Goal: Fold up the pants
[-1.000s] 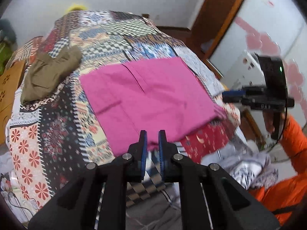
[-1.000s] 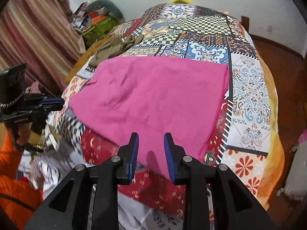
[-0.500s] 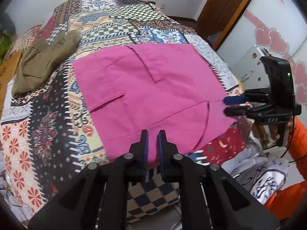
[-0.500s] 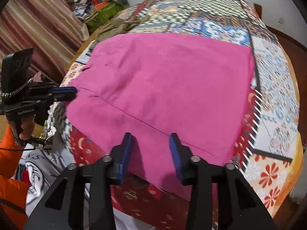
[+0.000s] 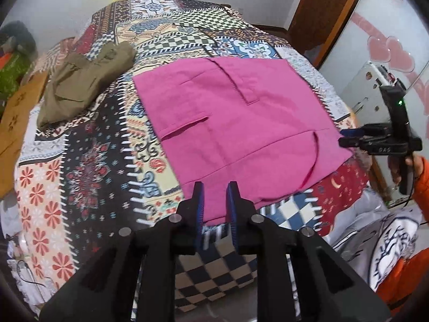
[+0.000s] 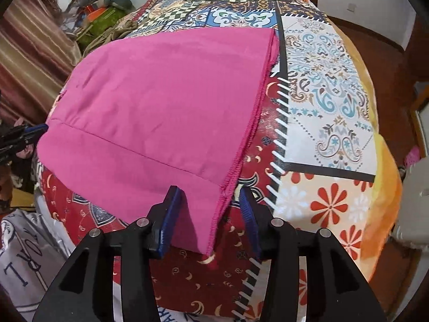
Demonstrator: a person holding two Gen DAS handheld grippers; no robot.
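Note:
The magenta pants (image 5: 236,123) lie folded flat on the patchwork bedspread (image 5: 88,177), their near edge at the bed's front. They also fill the left of the right wrist view (image 6: 161,102). My left gripper (image 5: 214,190) is open with its jaws a little apart at the pants' near left corner, holding nothing. My right gripper (image 6: 210,201) is open wide around the hanging near right corner of the pants, not closed on it. The right gripper also shows in the left wrist view (image 5: 348,138), at the pants' right edge.
An olive garment (image 5: 83,80) lies crumpled at the bed's far left. A wooden board (image 5: 16,118) leans at the left bed edge. A white printed cloth (image 5: 386,244) and my orange sleeve (image 5: 407,268) are below right. Clutter (image 6: 99,10) and a striped curtain (image 6: 29,53) stand beside the bed.
Both grippers have opened: the left from shut to slightly apart, the right wider. Both moved closer to the pants' near edge, and the pants now lie flatter.

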